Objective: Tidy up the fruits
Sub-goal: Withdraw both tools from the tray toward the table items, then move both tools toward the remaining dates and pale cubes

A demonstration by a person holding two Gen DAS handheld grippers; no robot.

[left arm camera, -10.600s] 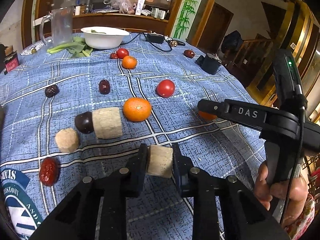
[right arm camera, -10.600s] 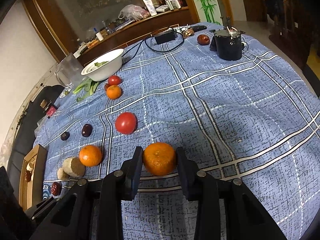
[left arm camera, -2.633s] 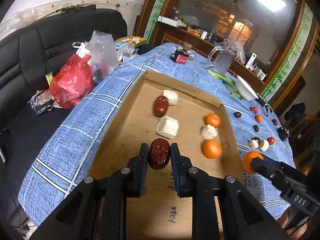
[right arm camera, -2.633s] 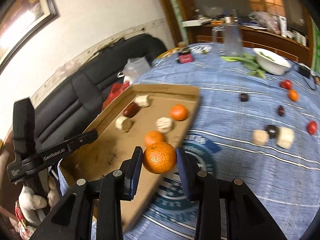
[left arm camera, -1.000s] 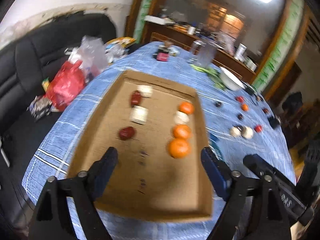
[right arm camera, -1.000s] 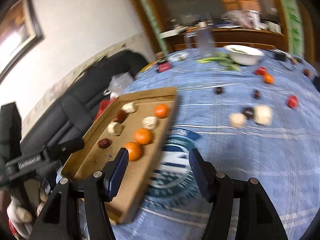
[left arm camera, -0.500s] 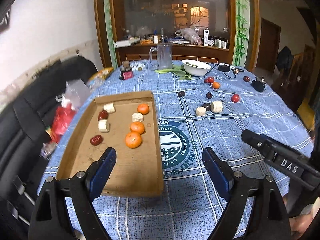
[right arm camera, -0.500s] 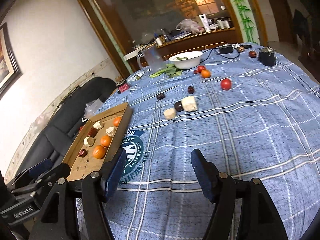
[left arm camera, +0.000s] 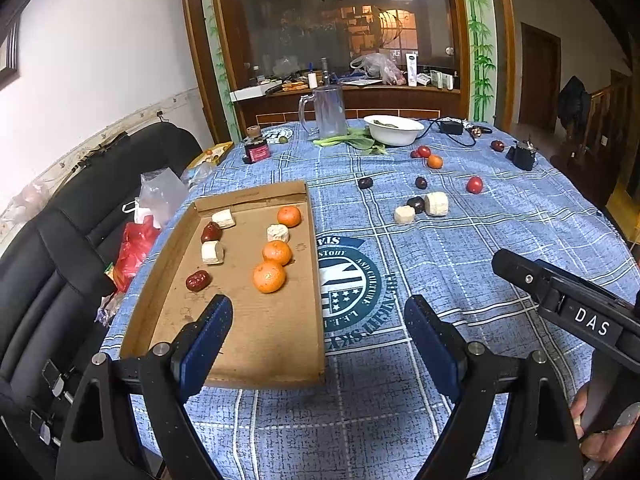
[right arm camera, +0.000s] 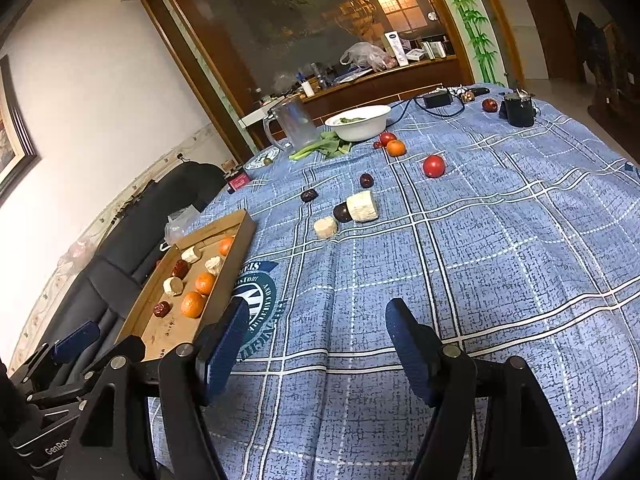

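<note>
Both grippers are held empty above the blue cloth: the left gripper (left arm camera: 318, 334) spread wide, the right gripper (right arm camera: 314, 338) opening. Three oranges (left arm camera: 269, 277) lie in the cardboard tray (left arm camera: 256, 364) at left; a tomato (left arm camera: 474, 185) is seen far right

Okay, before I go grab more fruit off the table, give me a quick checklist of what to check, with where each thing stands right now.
1. Left gripper empty: ok, nothing between its wide-open jaws.
2. Right gripper empty: ok, jaws opening, nothing between them.
3. Space left in the cardboard tray: ok, its near half is bare.
4. Pieces placed so far sit inside the tray: ok, three oranges, two red dates and three pale chunks lie within its walls.
5. Fruit still to collect: not ok, a red tomato, dark dates and more pale chunks are loose on the tablecloth.
6. Path to them free: ok, bare cloth lies between.
</note>
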